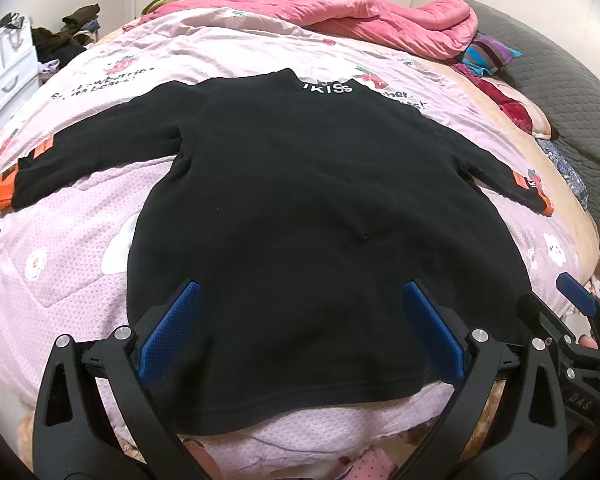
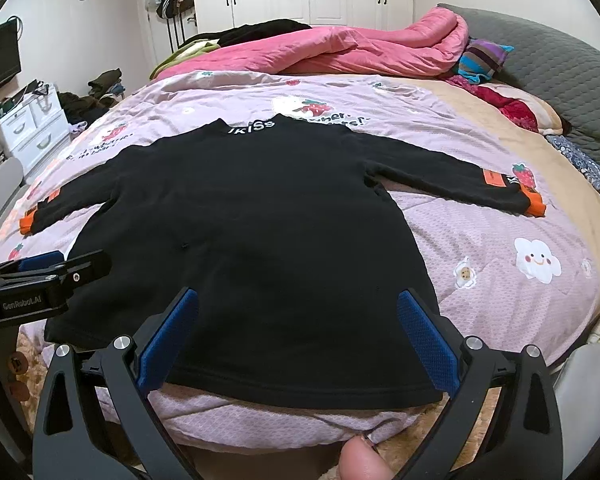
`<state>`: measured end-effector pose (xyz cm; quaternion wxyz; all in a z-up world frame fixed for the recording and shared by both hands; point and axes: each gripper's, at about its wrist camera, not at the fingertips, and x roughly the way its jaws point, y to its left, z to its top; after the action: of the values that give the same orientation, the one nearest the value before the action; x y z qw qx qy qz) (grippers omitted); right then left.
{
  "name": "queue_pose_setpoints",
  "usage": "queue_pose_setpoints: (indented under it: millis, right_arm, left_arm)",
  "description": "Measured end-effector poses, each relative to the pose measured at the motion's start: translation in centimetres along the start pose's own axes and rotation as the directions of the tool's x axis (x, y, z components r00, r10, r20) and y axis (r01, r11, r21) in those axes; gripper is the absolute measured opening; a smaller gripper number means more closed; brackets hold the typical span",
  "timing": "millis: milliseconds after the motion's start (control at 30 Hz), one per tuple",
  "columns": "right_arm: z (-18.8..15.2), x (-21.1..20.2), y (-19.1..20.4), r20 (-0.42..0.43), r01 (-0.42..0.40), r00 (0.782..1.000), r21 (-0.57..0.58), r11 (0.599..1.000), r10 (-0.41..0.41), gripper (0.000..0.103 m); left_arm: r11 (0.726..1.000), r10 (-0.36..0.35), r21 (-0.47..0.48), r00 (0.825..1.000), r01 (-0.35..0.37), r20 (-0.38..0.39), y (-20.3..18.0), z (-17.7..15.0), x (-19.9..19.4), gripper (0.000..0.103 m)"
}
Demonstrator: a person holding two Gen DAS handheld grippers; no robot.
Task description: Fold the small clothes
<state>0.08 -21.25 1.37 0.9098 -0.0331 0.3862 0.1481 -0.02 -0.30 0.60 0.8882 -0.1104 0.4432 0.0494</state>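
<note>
I am standing at the foot of a bed dressed in a pink quilted cover printed with strawberries and clouds [image 2: 480,240]; white wardrobe doors close off the far wall, and a rumpled hot-pink duvet [image 1: 380,16] is heaped near the headboard.

On that cover lies the small black fleece long-sleeved top with orange cuffs [image 1: 320,200], spread flat and, as far as I can see, completely unfolded. Going left to right: its left sleeve runs out to an orange cuff [image 1: 4,196], the body sits in the middle, and the right sleeve reaches out to the other orange cuff [image 2: 534,200]. The collar, lettered in white, points away from me toward the headboard, and the hem lies nearest me. So the body's long axis runs from me toward the pillows, with the sleeves stretched crosswise.

My left gripper [image 1: 300,332] hovers over the hem with its blue fingers [image 1: 172,332] spread wide, holding nothing. My right gripper [image 2: 296,336] is likewise splayed and empty above the hem.

I judge that no fold is done; sleeves and body remain.
</note>
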Motion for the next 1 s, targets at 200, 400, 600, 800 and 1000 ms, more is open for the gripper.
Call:
queue_pose_setpoints:
  millis: [200,400,600,800,1000]
  right_arm:
    - [-0.05,-0.09,0.04,-0.001,0.002,1.000,0.000,1.000,-0.002,0.099]
    - [-0.14,-0.25,0.18,0.007,0.004,1.000,-0.002,1.000,-0.004,0.099]
    - [-0.11,-0.47,0.35,0.010,0.003,1.000,-0.003,1.000,-0.003,0.099]
    - [0.02,-0.64,0.43,0.018,0.008,1.000,-0.002,1.000,-0.008,0.099]
    - [0.08,-0.80,0.45,0.023,0.007,1.000,-0.001,1.000,-0.007,0.099]
  left_arm:
    - [1.000,-0.003,-0.001,1.000,0.003,0.000,0.02,0.00,-0.02,0.095]
    - [1.000,-0.002,0.003,1.000,0.002,0.000,-0.01,0.04,0.01,0.095]
    - [1.000,-0.004,0.002,1.000,0.004,0.002,-0.02,-0.01,0.02,0.095]
    - [1.000,-0.005,0.003,1.000,0.005,0.002,-0.02,-0.04,0.01,0.095]
    - [1.000,-0.005,0.002,1.000,0.005,0.003,-0.05,-0.04,0.00,0.095]
